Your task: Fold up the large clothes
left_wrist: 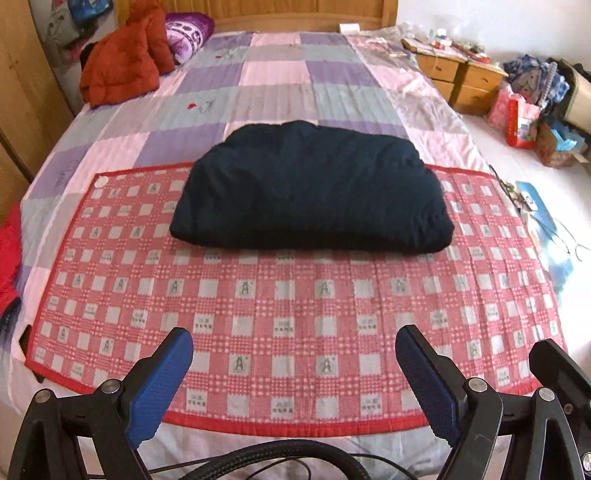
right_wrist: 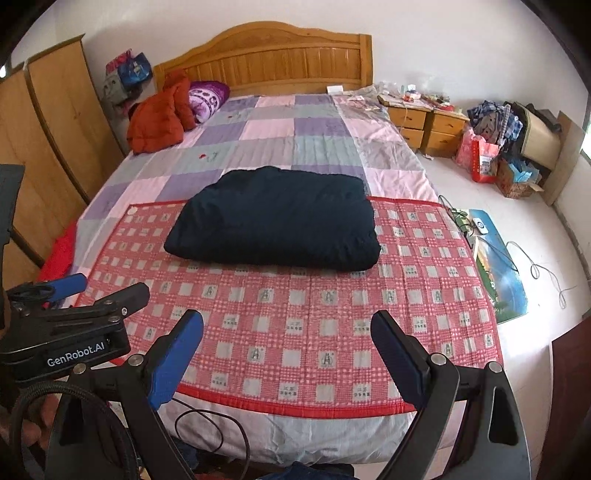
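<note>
Left of our left gripper (left_wrist: 294,349) and well beyond it, we note an orange padded jacket (left_wrist: 123,64) heaped at the bed's far corner, touching a purple patterned pillow (left_wrist: 186,33). The left gripper hangs over the near part of the red checked mat (left_wrist: 280,306); its blue-padded jaws stand wide apart with only mat showing between them.

Straight ahead of both grippers we see the dark navy garment (left_wrist: 310,192), folded into a thick bundle, lying across the mat's far edge and partly on the patchwork quilt (left_wrist: 280,77). Neither gripper touches it.

Our right gripper (right_wrist: 287,330) sits just beside the left one, whose body shows at its left, and is likewise spread wide and empty over the mat's near edge.

Off to its right we record wooden nightstands (right_wrist: 424,125) and bags (right_wrist: 484,158) on the floor.
</note>
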`<state>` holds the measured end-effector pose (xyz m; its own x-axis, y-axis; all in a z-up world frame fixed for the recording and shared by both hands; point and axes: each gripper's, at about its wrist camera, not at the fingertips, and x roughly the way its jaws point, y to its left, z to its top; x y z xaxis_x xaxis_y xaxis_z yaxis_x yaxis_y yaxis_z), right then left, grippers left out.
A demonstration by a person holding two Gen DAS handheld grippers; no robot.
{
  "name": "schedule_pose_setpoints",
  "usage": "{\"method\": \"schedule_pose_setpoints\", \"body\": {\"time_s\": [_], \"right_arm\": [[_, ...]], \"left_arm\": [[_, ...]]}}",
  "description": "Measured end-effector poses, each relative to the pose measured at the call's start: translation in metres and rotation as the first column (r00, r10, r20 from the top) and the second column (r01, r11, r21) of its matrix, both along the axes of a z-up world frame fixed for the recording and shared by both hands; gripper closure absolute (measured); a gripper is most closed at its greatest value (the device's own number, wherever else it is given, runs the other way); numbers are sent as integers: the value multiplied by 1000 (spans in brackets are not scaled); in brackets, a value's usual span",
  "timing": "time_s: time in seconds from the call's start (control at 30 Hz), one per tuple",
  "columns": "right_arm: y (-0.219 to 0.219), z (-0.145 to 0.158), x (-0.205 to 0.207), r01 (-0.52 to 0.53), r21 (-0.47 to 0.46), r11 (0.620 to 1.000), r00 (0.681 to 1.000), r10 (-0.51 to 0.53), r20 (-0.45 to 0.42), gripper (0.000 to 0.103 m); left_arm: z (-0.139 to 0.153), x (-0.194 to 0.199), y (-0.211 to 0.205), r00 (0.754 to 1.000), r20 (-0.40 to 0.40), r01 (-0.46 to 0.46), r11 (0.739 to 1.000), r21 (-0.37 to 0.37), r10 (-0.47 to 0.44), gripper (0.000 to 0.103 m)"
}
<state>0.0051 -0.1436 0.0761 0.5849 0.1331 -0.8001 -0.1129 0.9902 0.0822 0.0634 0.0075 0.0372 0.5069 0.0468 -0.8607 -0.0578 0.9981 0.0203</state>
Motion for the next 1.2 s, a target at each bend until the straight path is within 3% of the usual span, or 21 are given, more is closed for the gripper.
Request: {"method": "schedule_pose_setpoints", "body": {"time_s": [0.37,1.2], "right_arm": [[-1,15,-14,4,18,1000,1000,-4,21,9],[-4,16,-26,19,29,999,1000,-19,20,9]], "left_arm": [[18,-15,-11,999,41,23,999,35,-25,11],[18,-13,-18,998,42,35,998,58,-37,11]]}}
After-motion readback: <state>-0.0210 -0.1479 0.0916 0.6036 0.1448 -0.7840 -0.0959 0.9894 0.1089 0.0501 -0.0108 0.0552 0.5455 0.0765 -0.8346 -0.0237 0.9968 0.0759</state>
